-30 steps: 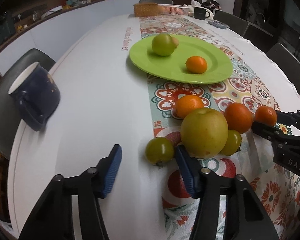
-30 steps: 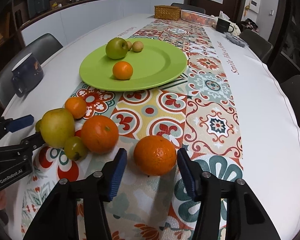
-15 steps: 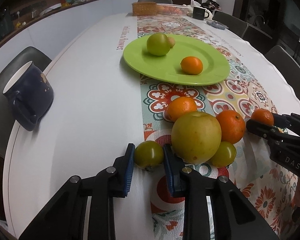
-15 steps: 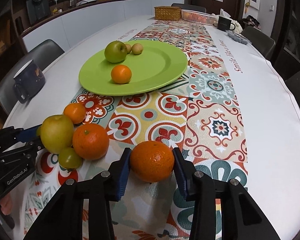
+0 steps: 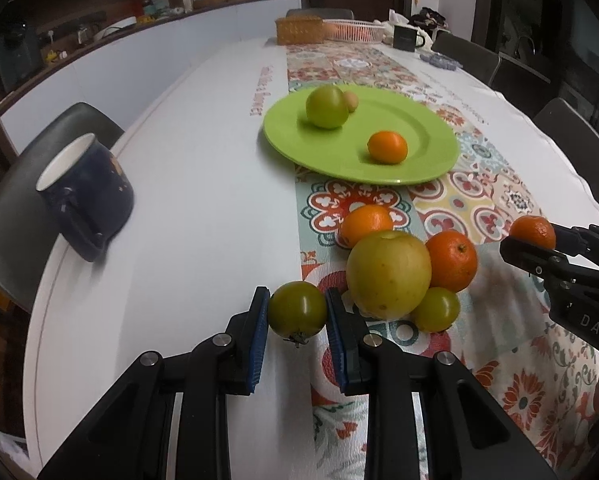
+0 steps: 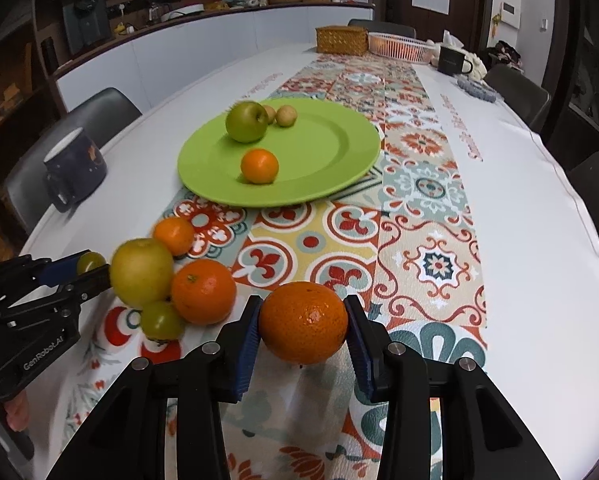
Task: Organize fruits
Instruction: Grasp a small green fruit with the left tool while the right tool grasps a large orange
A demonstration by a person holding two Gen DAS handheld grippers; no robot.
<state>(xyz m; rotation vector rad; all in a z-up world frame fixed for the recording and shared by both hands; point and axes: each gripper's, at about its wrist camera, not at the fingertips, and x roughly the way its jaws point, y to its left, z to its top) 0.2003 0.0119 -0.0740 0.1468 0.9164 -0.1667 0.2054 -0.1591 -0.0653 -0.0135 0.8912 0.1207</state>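
My left gripper point(image 5: 296, 300) is shut on a small green fruit point(image 5: 297, 312) at the runner's left edge. The right gripper point(image 6: 303, 308) is shut on a large orange point(image 6: 303, 322) near the table's front. Between them lie a yellow apple point(image 5: 388, 274), an orange point(image 5: 453, 260), a small mandarin point(image 5: 365, 222) and another small green fruit point(image 5: 435, 309), all close together. Farther back, a green plate point(image 6: 331, 160) holds a green apple point(image 6: 246, 122), a small orange point(image 6: 259, 166) and two little brown fruits point(image 6: 286, 115).
A dark blue mug point(image 5: 85, 196) stands near the table's left edge, beside a grey chair point(image 5: 3, 216). At the far end are a wicker box point(image 6: 341, 40), a white basket point(image 6: 399, 46) and a black mug point(image 6: 451, 60). White cloth flanks the patterned runner point(image 6: 427, 188).
Both grippers stood open around their fruits a second ago. The left has closed onto the small green fruit and the right onto the large orange. The other fruits have not moved.
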